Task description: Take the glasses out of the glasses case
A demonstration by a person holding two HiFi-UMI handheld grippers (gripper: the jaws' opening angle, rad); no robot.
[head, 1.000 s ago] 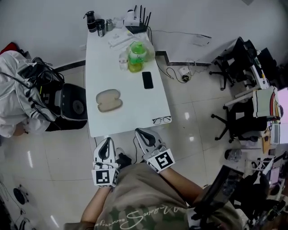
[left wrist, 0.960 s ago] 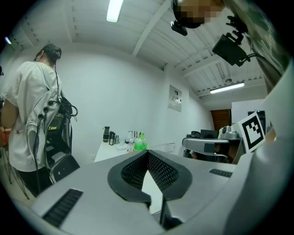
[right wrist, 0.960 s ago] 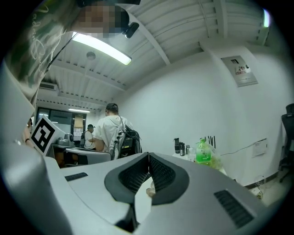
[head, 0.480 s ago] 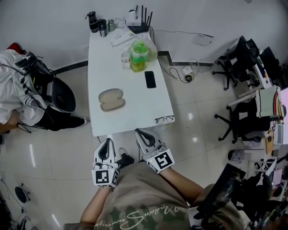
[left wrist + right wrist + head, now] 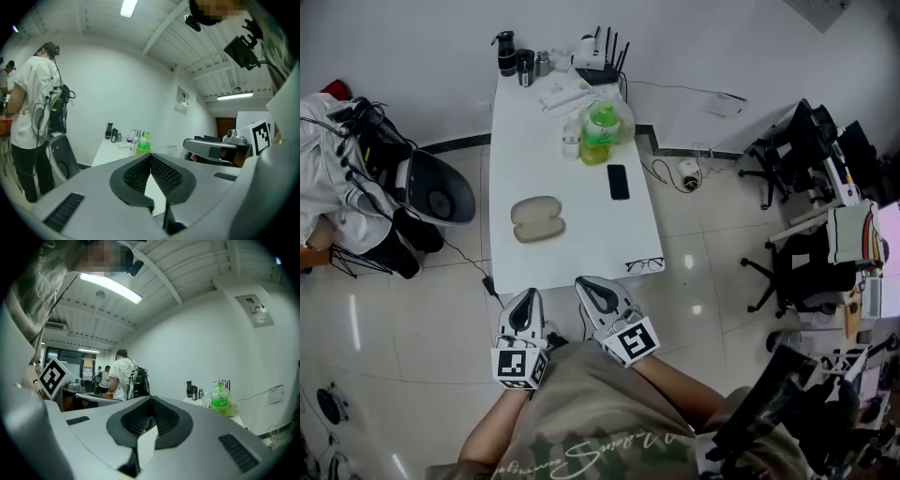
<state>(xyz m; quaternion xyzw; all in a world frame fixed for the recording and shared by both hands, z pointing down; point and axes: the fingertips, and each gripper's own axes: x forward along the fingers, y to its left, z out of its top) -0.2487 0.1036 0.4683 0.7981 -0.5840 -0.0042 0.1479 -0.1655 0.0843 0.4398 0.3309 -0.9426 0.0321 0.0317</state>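
Glasses [image 5: 645, 265] lie bare on counter [image 5: 581, 239], near its front right corner and well apart from beige glasses case [image 5: 537, 218] mid-counter. Cannot tell whether case lid is open or shut. Left tool [image 5: 526, 296] and right tool [image 5: 582, 284] both closed, empty, held off counter's near edge by person's waist. Judgement: glasses out, task looks finished; nothing obvious left.

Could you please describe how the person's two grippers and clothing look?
The left gripper and right gripper match: smooth white shells tapering to a point, with black ribbed pads lining the jaws. Each carries a white cube printed with black square markers at its rear. No cables show on them. The person wears a khaki-green top with pale script lettering.
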